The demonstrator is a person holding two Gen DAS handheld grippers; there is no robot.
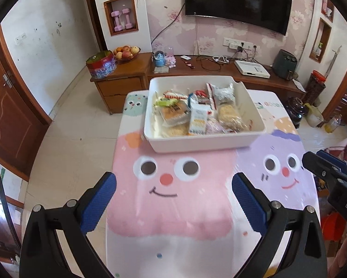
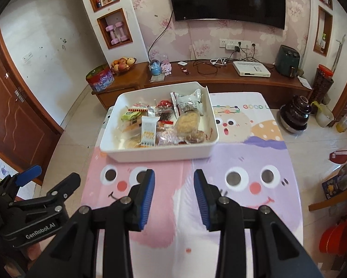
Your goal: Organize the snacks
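A white plastic bin (image 1: 203, 142) (image 2: 159, 154) stands on the far half of the table and holds several wrapped snack packets (image 1: 197, 113) (image 2: 164, 122). My left gripper (image 1: 173, 185) hovers over the pink cartoon face on the tablecloth, well short of the bin, open with nothing between its blue pads. My right gripper (image 2: 174, 185) hangs over the seam between the pink and purple faces, its jaws a modest gap apart and empty. Each gripper shows at the edge of the other's view: the right gripper (image 1: 326, 169), the left gripper (image 2: 46, 185).
The table (image 1: 173, 243) (image 2: 243, 220) wears a pastel cartoon cloth. Behind it a wooden TV cabinet (image 2: 219, 78) carries a fruit bowl (image 1: 126, 52), cables, a white box and an air fryer. A dark pot (image 2: 295, 113) and bottles stand on the floor at right.
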